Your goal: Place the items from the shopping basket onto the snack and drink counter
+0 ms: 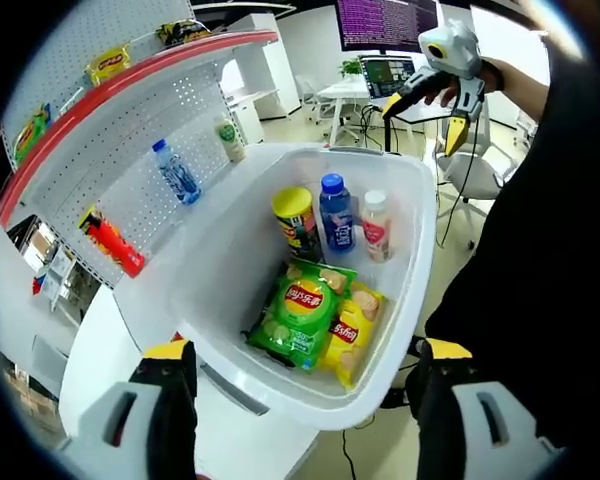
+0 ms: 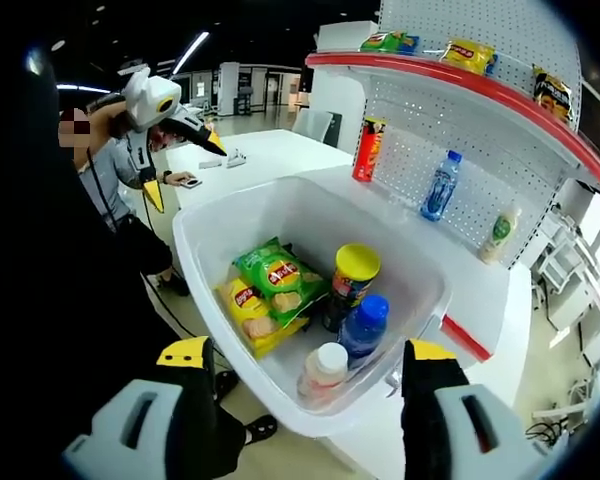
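Five items in basket: one green chip bag (image 1: 302,310), one yellow chip bag (image 1: 352,335), one yellow-lidded chip canister (image 1: 296,220), one blue-capped drink bottle (image 1: 336,212), one white-capped pink-labelled bottle (image 1: 377,226).
Basket: white plastic shopping basket (image 1: 405,300), in the middle of both views, set against the white counter (image 2: 485,290); in the right gripper view its rim lies between the jaw tips.
Layout in basket (left gripper view): the two bags lie overlapping at 6 o'clock, green partly over yellow; the canister and two bottles stand in a row at 12 o'clock, canister at 11, blue-capped bottle at 12, white-capped bottle at 1.
On the counter, three things: one red chip canister (image 2: 368,150), one blue water bottle (image 2: 440,186), one small green-and-white bottle (image 2: 497,234), all before the pegboard back wall (image 2: 500,160).
Top shelf: red-edged shelf (image 2: 460,85) carrying three snack bags (image 2: 468,54) in the right gripper view.
Left gripper (image 1: 300,372): jaws apart, holding nothing, tips at 6 o'clock either side of the basket's near rim.
Right gripper (image 2: 302,375): jaws apart, holding nothing, tips at 6 o'clock below the basket.
Background: desks, chairs and one lit monitor (image 1: 385,22) at 12 o'clock in the left gripper view.
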{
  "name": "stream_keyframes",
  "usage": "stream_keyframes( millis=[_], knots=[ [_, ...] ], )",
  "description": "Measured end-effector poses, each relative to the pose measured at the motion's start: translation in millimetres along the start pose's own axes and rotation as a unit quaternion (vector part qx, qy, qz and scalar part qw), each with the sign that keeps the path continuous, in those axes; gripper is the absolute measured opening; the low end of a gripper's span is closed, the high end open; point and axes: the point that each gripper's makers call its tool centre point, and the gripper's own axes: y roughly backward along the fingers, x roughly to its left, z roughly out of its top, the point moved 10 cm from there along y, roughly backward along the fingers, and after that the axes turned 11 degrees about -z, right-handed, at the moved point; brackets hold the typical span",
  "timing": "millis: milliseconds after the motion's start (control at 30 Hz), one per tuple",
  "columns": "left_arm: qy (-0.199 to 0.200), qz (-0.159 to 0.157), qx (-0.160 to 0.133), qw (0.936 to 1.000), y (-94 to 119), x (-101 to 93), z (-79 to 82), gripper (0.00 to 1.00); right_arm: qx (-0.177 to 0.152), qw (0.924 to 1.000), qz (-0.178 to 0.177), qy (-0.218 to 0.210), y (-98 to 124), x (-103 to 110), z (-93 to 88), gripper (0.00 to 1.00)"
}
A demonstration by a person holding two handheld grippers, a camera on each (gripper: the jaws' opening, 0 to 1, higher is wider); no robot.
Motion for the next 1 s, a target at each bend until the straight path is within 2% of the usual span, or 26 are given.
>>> stream_keyframes(
  millis=[100, 300, 567, 700, 833, 900, 1000],
  knots=[
    [-0.005, -0.001, 0.005, 1.0, -4.0, 2.5, 2.3, 0.91, 0.004, 1.0, 0.0, 0.001, 1.9, 0.4, -1.2, 0.73],
    [-0.024, -0.04, 0.009, 0.9989, -15.0, 0.1, 8.8, 0.95, 0.005, 1.0, -0.002, 0.0, 4.0, 0.4, -2.8, 0.7],
    [-0.075, -0.038, 0.048, 0.9953, -35.7, 12.0, 15.6, 0.93, 0.008, 0.9999, -0.008, -0.004, 8.0, 0.4, -5.9, 0.7],
    [-0.089, -0.044, 0.05, 0.9938, -47.7, 19.3, 20.8, 0.92, 0.009, 0.9999, -0.011, -0.01, 9.9, 0.6, -8.6, 0.7],
    [-0.108, -0.027, 0.055, 0.9923, -59.4, 27.3, 25.0, 0.95, 0.012, 0.9998, -0.013, -0.01, 13.8, 2.2, -9.5, 0.7],
    [-0.119, -0.042, 0.067, 0.9898, -64.8, 28.9, 23.5, 0.95, 0.011, 0.9997, -0.017, -0.014, 15.5, 1.8, -10.0, 0.7],
    [-0.13, -0.046, 0.076, 0.9875, -70.6, 32.0, 23.6, 0.95, 0.012, 0.9996, -0.021, -0.017, 17.0, 1.9, -11.4, 0.7]
  ],
)
